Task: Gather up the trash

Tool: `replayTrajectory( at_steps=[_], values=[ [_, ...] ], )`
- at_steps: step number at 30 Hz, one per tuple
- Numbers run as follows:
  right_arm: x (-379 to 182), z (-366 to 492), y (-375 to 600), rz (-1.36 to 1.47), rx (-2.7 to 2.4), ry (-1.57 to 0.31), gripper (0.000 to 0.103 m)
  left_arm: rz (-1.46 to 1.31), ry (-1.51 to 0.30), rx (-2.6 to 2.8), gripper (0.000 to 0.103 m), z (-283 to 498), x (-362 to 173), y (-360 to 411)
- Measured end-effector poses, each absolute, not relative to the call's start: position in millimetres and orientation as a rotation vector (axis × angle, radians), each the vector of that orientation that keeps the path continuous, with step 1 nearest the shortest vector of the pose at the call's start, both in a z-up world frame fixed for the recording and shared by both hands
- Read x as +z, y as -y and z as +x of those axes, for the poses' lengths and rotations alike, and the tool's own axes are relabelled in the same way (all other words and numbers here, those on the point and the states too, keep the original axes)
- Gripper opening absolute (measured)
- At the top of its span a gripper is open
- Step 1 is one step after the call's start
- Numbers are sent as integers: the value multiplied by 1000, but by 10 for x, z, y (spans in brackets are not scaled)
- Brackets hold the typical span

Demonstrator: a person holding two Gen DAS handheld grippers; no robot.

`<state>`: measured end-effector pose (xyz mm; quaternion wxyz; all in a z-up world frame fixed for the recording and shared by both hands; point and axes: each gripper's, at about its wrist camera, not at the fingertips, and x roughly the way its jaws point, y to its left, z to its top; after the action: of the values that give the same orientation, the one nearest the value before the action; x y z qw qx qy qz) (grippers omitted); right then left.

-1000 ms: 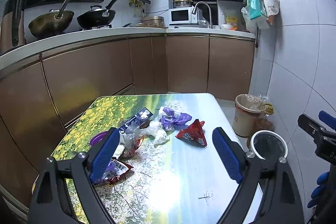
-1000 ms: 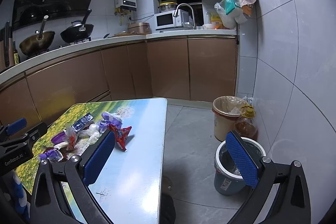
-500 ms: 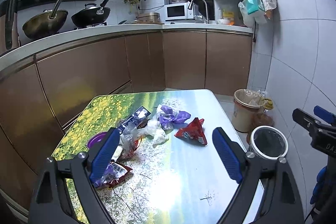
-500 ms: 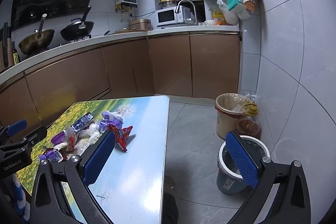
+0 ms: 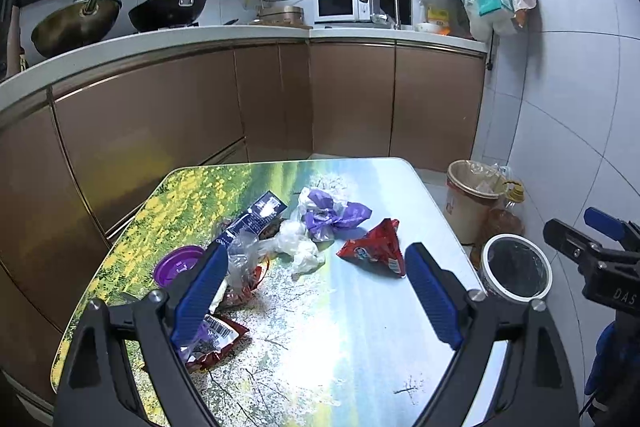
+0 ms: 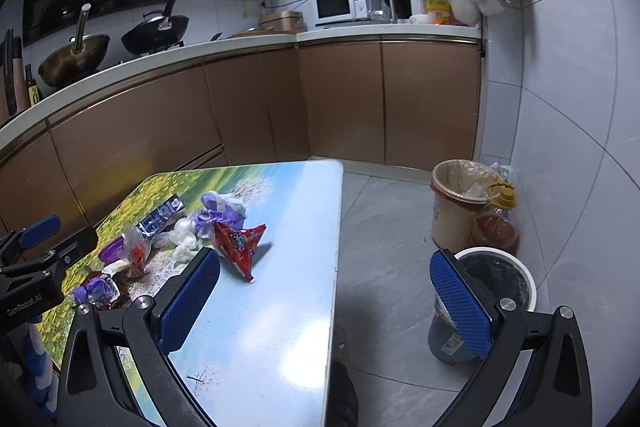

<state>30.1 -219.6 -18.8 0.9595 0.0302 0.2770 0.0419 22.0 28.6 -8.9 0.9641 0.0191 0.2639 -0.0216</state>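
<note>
Trash lies in a loose pile on the landscape-print table (image 5: 360, 339) (image 6: 280, 307): a red snack wrapper (image 5: 376, 247) (image 6: 240, 241), a purple bag (image 5: 330, 213) (image 6: 220, 213), crumpled clear plastic (image 5: 296, 245), a dark blue packet (image 5: 256, 217) (image 6: 160, 217), a purple lid (image 5: 178, 263) and a red barcoded wrapper (image 5: 216, 341). My left gripper (image 5: 316, 299) hovers open above the table's near half, nothing between its fingers. My right gripper (image 6: 324, 303) hangs open over the table's right edge. A blue bin (image 5: 516, 269) (image 6: 492, 291) with a dark liner stands on the floor right of the table.
A beige bin (image 6: 460, 203) and an oil bottle (image 6: 498, 223) stand by the tiled wall behind the blue bin. Brown cabinets (image 5: 200, 115) with a worktop, woks, microwave and sink run along the left and back. Grey floor (image 6: 384, 235) lies between table and bins.
Both views have shifted slightly: the table, trash and bins sit a little higher and closer in frame. Both grippers stay open and the trash has not moved.
</note>
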Motion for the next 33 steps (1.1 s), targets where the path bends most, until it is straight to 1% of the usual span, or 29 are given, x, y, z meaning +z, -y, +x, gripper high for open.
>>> replayTrajectory(
  at_steps=[4,11,22,27,28,30,32,33],
  values=[
    [-242,425,2075,44,120,-591,102,10,-552,-61,90,306,-163,-409],
    [-450,702,1727,1,226,-677,92,-44,-580,-70,90,344,-312,-810],
    [-816,1306,1192,-52,380,-791,83,-104,-659,-67,89,74,-596,-1674],
    [-906,1536,984,-100,413,-798,79,-86,-700,-52,89,171,-737,-1783],
    [-935,1592,952,-108,414,-805,77,-88,-708,-55,89,201,-774,-1794],
    [-984,1673,914,-114,415,-812,72,-96,-721,-73,82,244,-834,-1789],
    [-1032,1744,894,-126,407,-824,64,-93,-739,-98,66,284,-890,-1756],
    [-1064,1781,884,-128,408,-832,62,-91,-748,-108,63,298,-923,-1738]
  ],
)
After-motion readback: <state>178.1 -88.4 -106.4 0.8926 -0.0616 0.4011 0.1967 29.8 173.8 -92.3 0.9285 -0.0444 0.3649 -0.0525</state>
